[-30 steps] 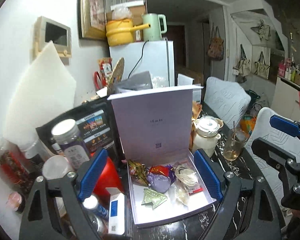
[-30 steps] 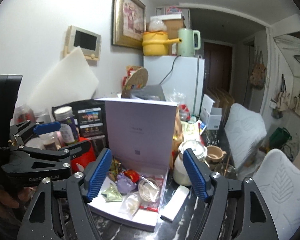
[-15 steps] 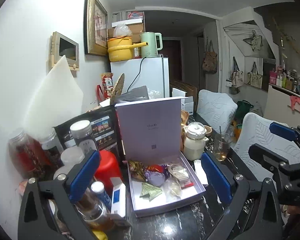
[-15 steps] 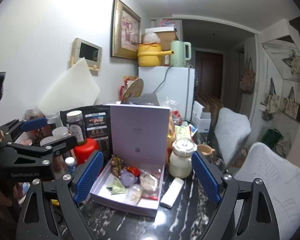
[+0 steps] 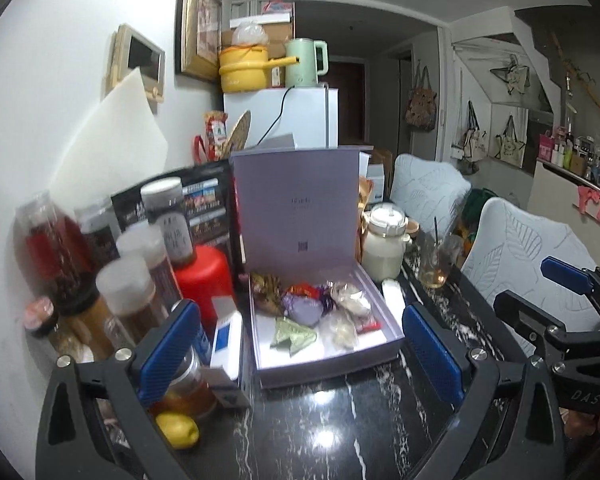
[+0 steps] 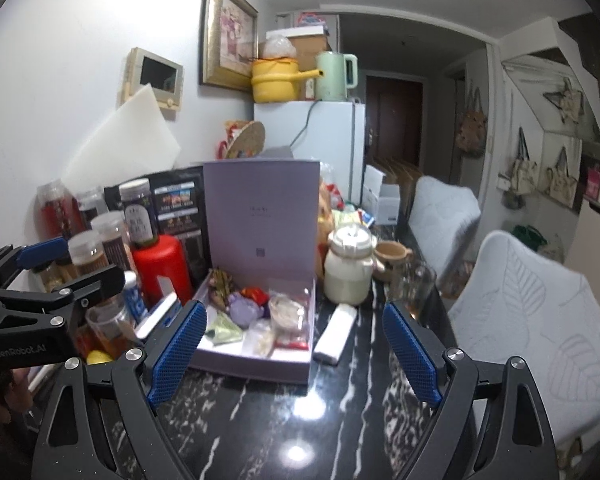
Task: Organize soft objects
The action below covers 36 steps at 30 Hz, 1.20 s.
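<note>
On the black marbled counter (image 5: 340,432) sits an open lilac box (image 5: 384,344), its lid upright at the back. Inside the box lie the soft things — a purple pouch (image 5: 302,309), a green packet (image 5: 294,334), a red wrapper (image 5: 300,290) and clear bags (image 5: 346,330). Left of the box crowd jars (image 5: 128,292) and a red canister (image 5: 206,276); right of it lie a white bar (image 5: 392,300) and a cream pot (image 5: 384,240). Both tools hang short of the box: the left gripper (image 5: 298,350) and right gripper (image 6: 296,352) have just been opening, and each pair of jaws is spread wide with nothing between them.
</note>
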Motion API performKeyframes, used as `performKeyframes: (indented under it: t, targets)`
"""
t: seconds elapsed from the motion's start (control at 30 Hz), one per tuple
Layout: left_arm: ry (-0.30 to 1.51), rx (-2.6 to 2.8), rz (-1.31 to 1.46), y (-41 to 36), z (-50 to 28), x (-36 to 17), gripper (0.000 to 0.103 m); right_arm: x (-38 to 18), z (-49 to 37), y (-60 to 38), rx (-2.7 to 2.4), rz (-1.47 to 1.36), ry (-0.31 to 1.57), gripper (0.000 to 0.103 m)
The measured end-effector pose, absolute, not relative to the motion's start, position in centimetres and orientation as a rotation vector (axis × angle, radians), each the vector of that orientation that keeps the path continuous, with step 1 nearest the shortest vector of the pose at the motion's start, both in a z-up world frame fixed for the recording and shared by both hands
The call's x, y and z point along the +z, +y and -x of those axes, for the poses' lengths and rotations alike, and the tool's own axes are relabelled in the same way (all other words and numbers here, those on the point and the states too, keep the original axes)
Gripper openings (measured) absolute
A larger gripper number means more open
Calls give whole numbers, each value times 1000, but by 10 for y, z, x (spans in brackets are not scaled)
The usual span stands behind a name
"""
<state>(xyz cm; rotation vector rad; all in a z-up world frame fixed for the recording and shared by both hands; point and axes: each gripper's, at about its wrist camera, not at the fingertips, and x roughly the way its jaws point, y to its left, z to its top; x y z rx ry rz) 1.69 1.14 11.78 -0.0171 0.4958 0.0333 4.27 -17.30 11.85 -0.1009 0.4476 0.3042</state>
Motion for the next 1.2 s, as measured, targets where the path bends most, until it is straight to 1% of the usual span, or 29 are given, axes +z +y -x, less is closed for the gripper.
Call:
performKeyframes:
  t: [0.47,1.2]
  targets:
    - [610,13,49,14,-13,74,103,72,-31,-176,286,68,553,91]
    - [650,2,78,15,-9,61,103,66,-25,-174,288,79,568,91]
